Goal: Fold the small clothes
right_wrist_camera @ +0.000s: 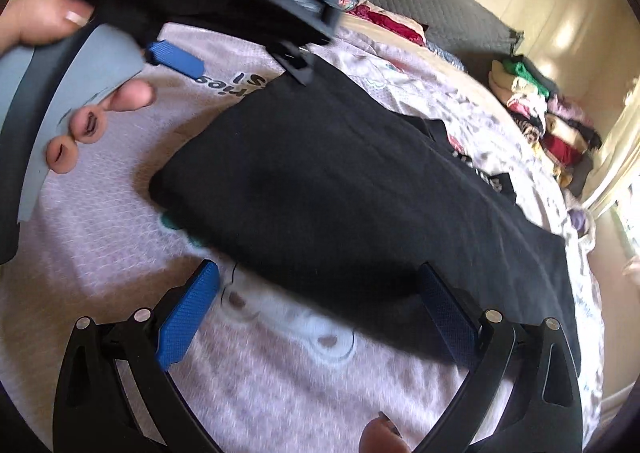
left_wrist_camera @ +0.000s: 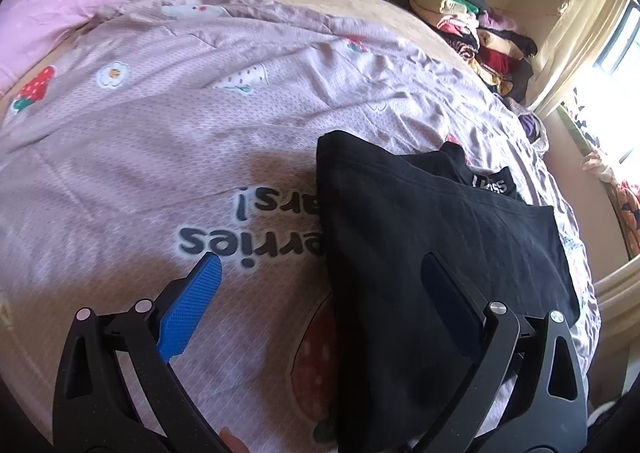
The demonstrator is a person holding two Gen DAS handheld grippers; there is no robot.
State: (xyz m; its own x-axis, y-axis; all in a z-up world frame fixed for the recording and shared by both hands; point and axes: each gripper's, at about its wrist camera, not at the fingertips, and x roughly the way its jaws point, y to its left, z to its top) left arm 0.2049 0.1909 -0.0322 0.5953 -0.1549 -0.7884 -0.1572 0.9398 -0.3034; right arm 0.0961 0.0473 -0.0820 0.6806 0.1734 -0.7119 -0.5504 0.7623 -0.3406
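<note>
The black garment (left_wrist_camera: pixel 432 261) lies part-folded on the bed (left_wrist_camera: pixel 160 141), soft, light and limp. Both the left gripper (left_wrist_camera: pixel 324 281) and the right gripper (right_wrist_camera: pixel 320 285) are wide open and empty; its 6 o'clock edge looks the best hold.

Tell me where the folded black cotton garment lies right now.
The black garment lies flat on the pink printed bedsheet, right of centre in the left wrist view, below the open left gripper.

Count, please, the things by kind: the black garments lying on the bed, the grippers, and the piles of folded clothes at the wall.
Black garment on the pink printed sheet: 1
Grippers, left gripper and right gripper, both open: 2
Pile of folded clothes near the wall: 1
Total: 4
</note>
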